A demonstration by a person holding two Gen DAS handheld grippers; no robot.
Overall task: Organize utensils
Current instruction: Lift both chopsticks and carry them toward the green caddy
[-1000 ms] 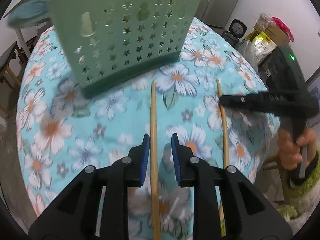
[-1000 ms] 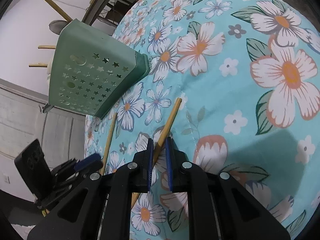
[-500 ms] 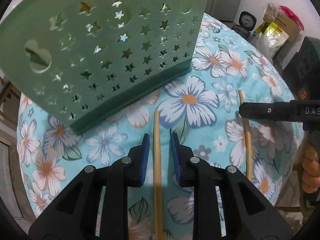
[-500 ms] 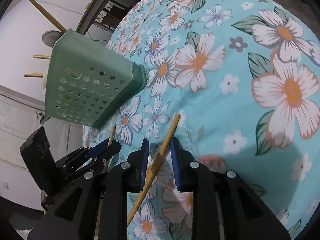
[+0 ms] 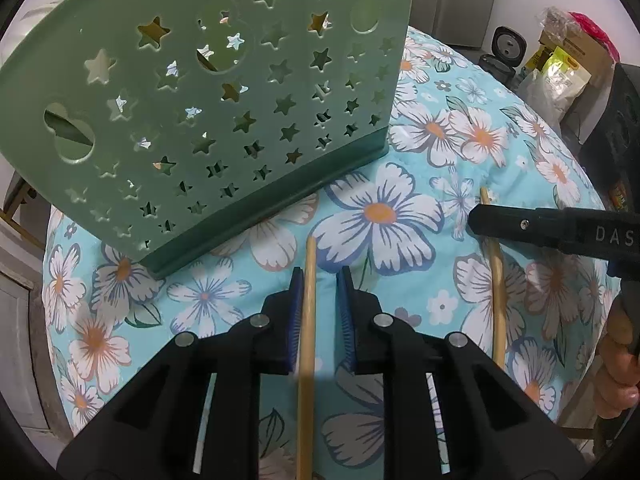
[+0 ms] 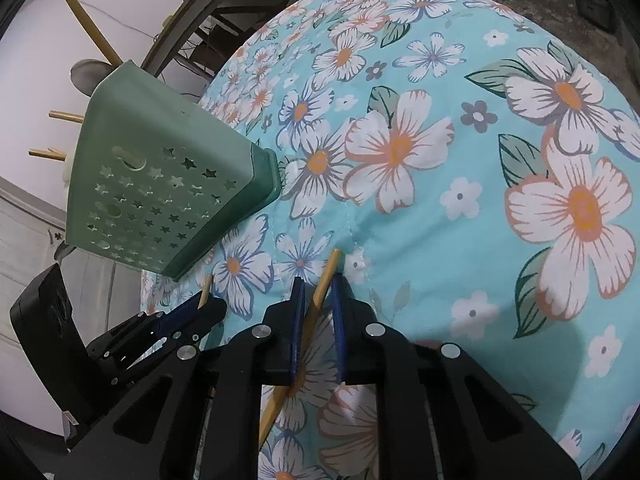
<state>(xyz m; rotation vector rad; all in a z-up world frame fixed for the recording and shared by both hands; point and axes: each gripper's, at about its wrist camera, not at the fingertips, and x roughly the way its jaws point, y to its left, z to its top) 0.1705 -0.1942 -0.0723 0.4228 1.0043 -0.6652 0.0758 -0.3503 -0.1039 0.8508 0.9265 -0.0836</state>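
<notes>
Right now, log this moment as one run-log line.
left gripper: closing, chopstick between pads | right gripper: closing around second chopstick | green holder: upright on floral cloth

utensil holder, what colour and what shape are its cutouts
The utensil holder is pale green with star-shaped cutouts, clearest in the left wrist view.

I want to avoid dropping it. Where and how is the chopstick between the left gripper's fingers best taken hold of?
Grip the chopstick across its thin shaft, near the end toward the green holder, coming from above. It lies flat on the flowered cloth, lengthwise between the fingers of the left gripper, whose jaws are closing; only its two long sides are free to pinch.
</notes>
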